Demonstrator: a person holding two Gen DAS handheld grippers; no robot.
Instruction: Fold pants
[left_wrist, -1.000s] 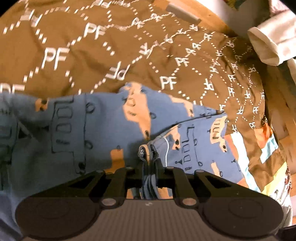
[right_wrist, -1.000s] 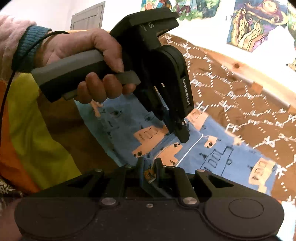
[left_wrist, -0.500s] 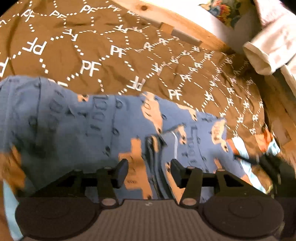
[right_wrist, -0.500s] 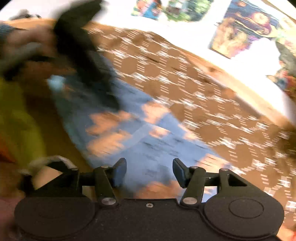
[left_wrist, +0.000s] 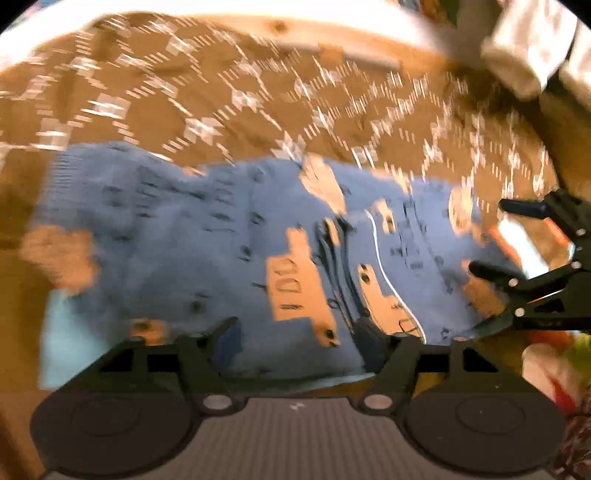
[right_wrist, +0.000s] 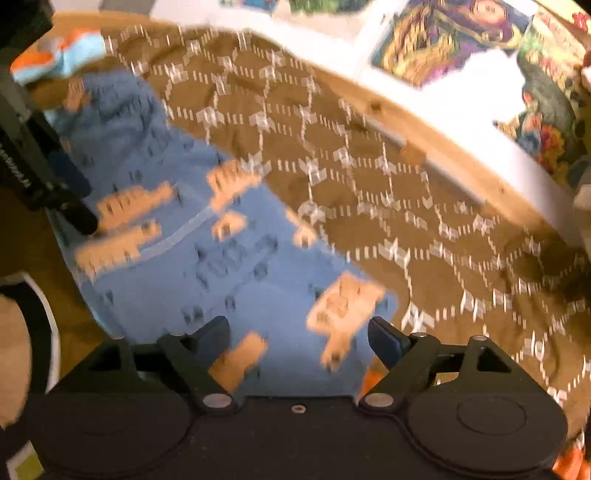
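Grippers (left_wrist: 299, 332) opening (angled down) over pants (left_wrist: 221, 236).

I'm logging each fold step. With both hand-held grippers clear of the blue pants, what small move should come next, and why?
Probably reach for one short end of the pants to fold them again. They lie flat on the brown bedspread, and the jaws of the left hand-held gripper and right hand-held gripper are opening, gripping nothing.

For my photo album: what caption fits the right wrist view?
Right gripper opening above blue patterned pants lying on a brown bedspread.
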